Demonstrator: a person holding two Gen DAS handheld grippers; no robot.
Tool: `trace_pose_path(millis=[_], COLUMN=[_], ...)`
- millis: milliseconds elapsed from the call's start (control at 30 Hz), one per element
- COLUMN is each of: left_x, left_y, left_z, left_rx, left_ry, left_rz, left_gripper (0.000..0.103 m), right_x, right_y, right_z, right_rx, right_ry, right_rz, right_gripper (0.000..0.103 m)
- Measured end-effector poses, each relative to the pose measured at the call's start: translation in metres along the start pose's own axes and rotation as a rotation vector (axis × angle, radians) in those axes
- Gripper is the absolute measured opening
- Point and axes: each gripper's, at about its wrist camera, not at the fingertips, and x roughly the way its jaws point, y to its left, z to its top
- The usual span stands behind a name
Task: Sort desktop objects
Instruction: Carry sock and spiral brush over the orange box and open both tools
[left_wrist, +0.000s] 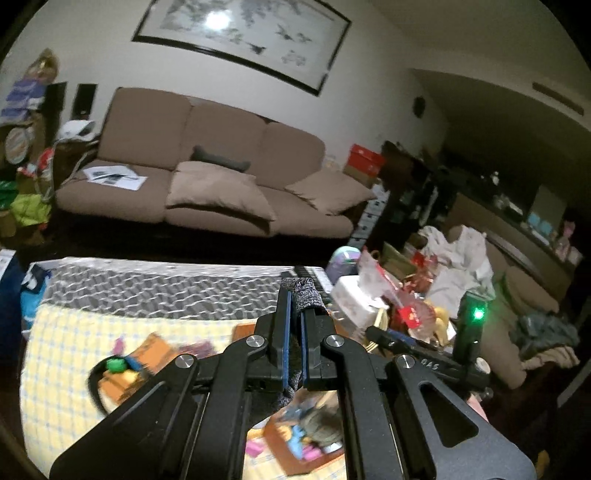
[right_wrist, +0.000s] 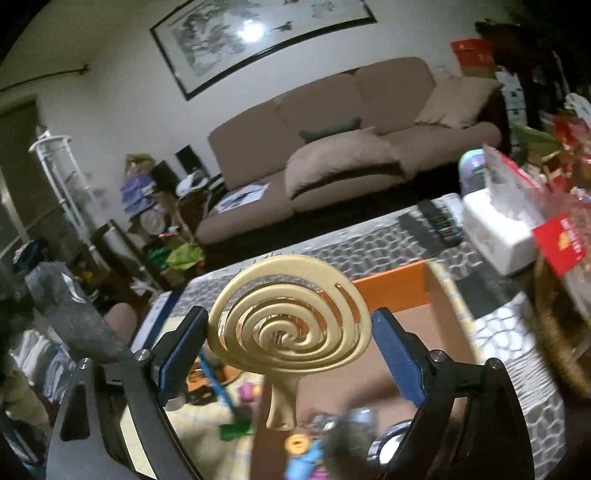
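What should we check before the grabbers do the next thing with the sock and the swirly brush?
1. Left gripper pinches the grey sock firmly: ok.
2. Right gripper clamps both sides of the spiral brush: ok.
3. Brush handle hangs free of the table things: ok.
4. Room inside the orange-edged box: cannot tell, mostly hidden.
5. Table things sharp enough to aim at: not ok, blurred.

Left gripper (left_wrist: 294, 332): matt black plastic arms with shiny metal rivets, clamped on a grey, coarse knit cloth piece (left_wrist: 306, 291). Right gripper (right_wrist: 291, 347): blue ribbed pads either side of a smooth, slightly glossy cream plastic spiral brush (right_wrist: 291, 328). Counter (left_wrist: 66, 332) beneath the brush: soft yellow checked cloth.
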Motion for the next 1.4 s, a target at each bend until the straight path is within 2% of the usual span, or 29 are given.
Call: trace_pose_path(millis=[333,533,833,1033,1400], left_x=[0.104,0.155,0.212,0.229,0.266], left_y=[-0.053,-0.066,-0.059,-0.042,-0.013], left_z=[-0.01,-0.033,-0.064,-0.079,-0.126], left_rx=[0.078,0.127,0.164,0.158,0.165], left_ry=[0.102,0.166,0.249,0.288,0.456], left_rz=[0.008,0.058,0.124,0.162,0.242], left_gripper=[0.004,0.004,0.004,0.004,0.004], right_x=[0.007,0.024,0.063,0.09,0.144], right_y=[-0.052,-0.073,-0.086,-0.083,-0.08], right_z=[0.009,0.009,0.0,-0.007,0.005], right_rx=[-0.035,-0.061,-0.151,-0.214,-0.239], right_ry=[0.043,0.09,0.184,0.253,0.365], right_rz=[-0.111,-0.144,-0.188,-0.201,-0.239], right_gripper=[0.091,0.091,0.091,0.091,0.091])
